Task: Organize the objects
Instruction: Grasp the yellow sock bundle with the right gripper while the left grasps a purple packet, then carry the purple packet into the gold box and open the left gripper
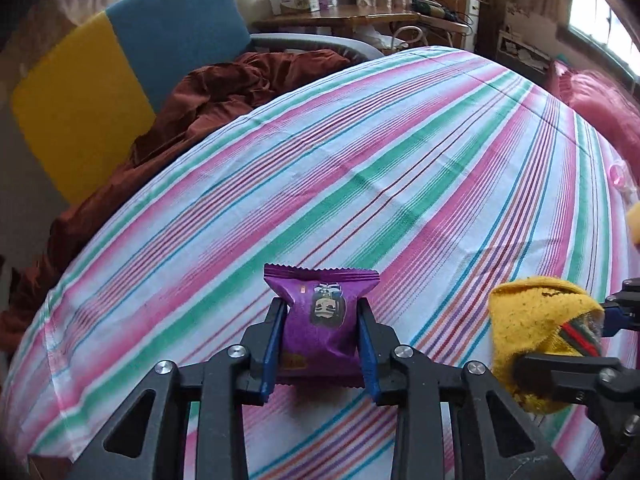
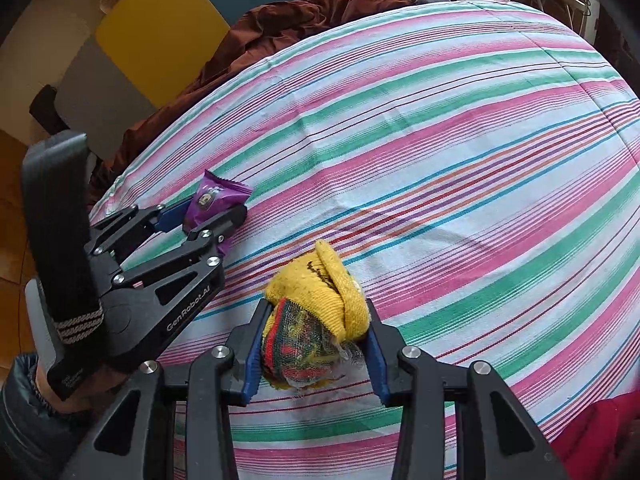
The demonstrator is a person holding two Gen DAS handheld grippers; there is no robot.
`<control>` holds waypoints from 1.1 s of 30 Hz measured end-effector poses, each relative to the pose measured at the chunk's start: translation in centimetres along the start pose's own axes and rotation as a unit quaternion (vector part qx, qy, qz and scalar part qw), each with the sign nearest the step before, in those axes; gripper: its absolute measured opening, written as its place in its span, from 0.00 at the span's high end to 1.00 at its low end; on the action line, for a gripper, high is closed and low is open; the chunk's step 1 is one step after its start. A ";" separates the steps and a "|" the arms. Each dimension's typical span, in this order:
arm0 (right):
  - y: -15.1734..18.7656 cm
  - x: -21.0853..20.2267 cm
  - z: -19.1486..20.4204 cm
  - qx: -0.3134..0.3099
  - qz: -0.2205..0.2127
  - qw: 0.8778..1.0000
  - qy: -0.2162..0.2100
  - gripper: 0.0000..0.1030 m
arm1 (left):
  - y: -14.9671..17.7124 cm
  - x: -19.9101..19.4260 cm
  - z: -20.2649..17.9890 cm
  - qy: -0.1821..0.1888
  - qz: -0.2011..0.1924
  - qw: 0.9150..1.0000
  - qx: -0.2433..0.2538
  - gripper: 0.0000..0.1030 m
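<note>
A purple snack packet (image 1: 316,340) with a cartoon face is clamped between the blue pads of my left gripper (image 1: 322,308), just above the striped bed sheet (image 1: 360,160). The right wrist view shows that same left gripper (image 2: 214,210) shut on the packet (image 2: 216,194) near the sheet's left edge. My right gripper (image 2: 316,312) is shut on a rolled yellow sock (image 2: 332,280) with a red-and-green striped cuff. In the left wrist view the sock (image 1: 536,320) and the right gripper (image 1: 564,340) sit close by on the right.
A rumpled brown blanket (image 1: 224,92) lies along the bed's far left side, below yellow and blue panels (image 1: 80,108). A pink pillow (image 1: 600,100) sits far right. A wooden table (image 1: 352,16) holds boxes. Red cloth (image 2: 600,432) shows at bottom right.
</note>
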State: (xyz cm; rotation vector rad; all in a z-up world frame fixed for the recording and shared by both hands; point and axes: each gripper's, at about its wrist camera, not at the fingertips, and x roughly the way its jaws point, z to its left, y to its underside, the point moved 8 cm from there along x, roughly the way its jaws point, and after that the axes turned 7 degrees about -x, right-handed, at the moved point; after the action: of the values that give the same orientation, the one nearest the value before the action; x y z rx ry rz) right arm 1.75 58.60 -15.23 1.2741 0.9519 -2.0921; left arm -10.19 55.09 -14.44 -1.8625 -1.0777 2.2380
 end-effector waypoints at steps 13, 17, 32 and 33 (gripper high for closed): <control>0.5 1.0 1.3 -0.064 0.013 0.997 0.050 0.59 | 7.9 -9.0 0.7 -0.036 -0.039 0.993 -0.103 0.67; 0.5 1.2 1.3 -0.077 0.012 0.995 0.061 0.59 | 9.9 -12.4 1.1 -0.039 -0.066 0.989 -0.126 0.67; 0.1 1.8 2.0 -0.116 0.007 0.988 0.099 0.58 | 18.0 -22.1 9.4 -0.115 -0.132 0.964 -0.201 0.67; 0.1 1.8 2.0 -0.118 0.007 0.988 0.101 0.58 | 18.6 -22.4 10.1 -0.120 -0.133 0.962 -0.207 0.67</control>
State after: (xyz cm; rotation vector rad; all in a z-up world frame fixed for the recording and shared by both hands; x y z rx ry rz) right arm -0.08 56.87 -16.23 1.3787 1.2351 -1.7998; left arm -5.49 26.26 -4.63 -1.4571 -1.8362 2.2458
